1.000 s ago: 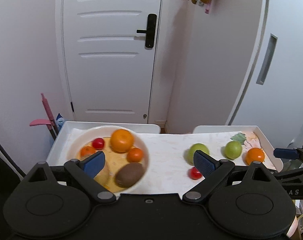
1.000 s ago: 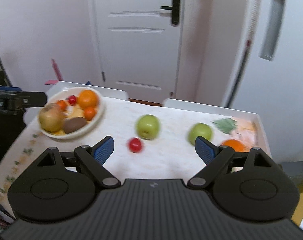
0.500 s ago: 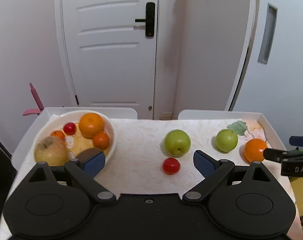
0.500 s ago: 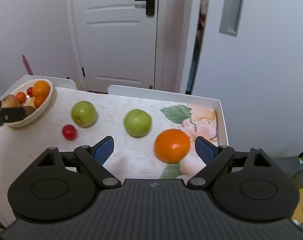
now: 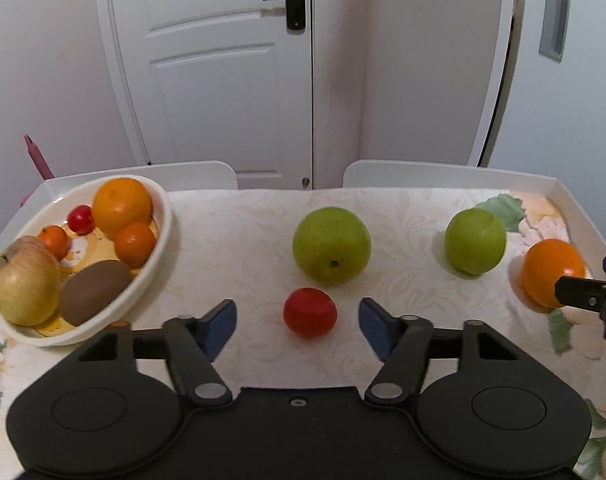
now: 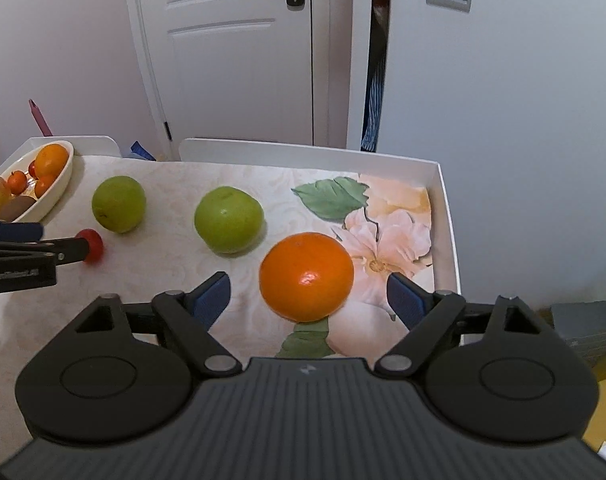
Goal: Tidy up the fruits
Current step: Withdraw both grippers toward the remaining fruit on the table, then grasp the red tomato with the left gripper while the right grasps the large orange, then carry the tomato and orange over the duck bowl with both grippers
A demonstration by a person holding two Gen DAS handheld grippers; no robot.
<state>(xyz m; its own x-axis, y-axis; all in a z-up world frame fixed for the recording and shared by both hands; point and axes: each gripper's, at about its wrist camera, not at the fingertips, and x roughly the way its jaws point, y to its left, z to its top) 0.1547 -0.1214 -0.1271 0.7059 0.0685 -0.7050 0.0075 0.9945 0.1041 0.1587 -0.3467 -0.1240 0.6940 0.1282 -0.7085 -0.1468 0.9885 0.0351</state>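
left wrist – tongs (image 5: 297, 322) wide, flanking smooth round tomato (image 5: 310, 312).

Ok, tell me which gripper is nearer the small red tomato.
Left. The left gripper brackets the tomato with open jaws; the right gripper sits off at the loose orange.

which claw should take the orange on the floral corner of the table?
Right. The right claw is open with the loose orange between its fingers. The left claw is open around the small red fruit, two green apples away.
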